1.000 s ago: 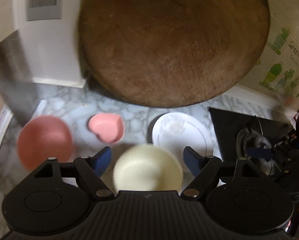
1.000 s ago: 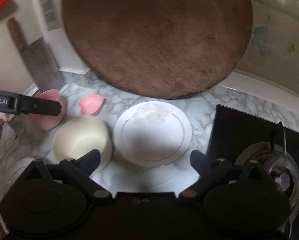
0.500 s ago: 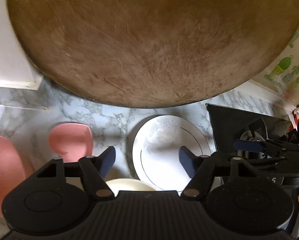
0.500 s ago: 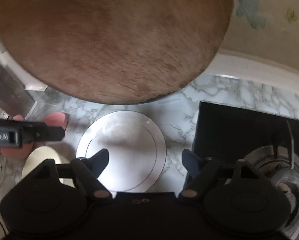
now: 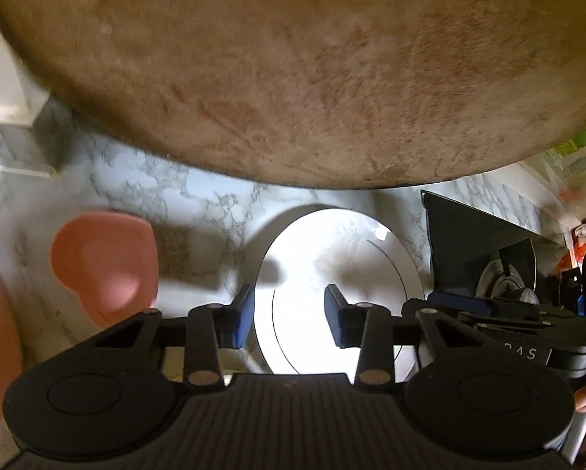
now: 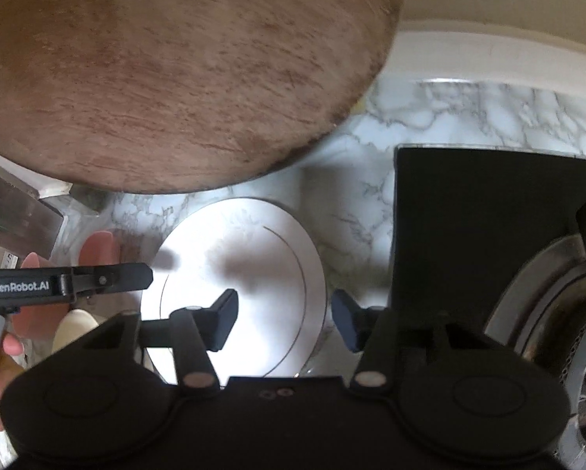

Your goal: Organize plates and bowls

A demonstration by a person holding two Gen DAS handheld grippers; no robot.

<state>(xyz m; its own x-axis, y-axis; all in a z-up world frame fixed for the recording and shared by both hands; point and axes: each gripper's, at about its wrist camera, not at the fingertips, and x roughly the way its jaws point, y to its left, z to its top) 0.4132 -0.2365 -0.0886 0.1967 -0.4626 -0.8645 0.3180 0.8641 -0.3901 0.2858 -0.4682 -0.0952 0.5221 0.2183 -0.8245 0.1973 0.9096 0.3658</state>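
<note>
Left wrist view: my left gripper [image 5: 289, 313] has narrowed since half a second ago, released and holding nothing, its left finger at the white plate [image 5: 339, 274]'s edge. My right gripper [image 6: 283, 319], unclenched, straddles the plate's right rim on the counter [image 6: 371, 211]; pink bowl [image 5: 105, 262] at ten o'clock.

My marble counter [image 5: 199, 203] and what sits on it

A white plate [image 5: 332, 258] lies flat mid-counter; a pink heart-shaped dish [image 5: 105, 258] rests to its left, a black stove [image 6: 488, 211] to its right, a round wooden board [image 5: 293, 70] behind.
</note>
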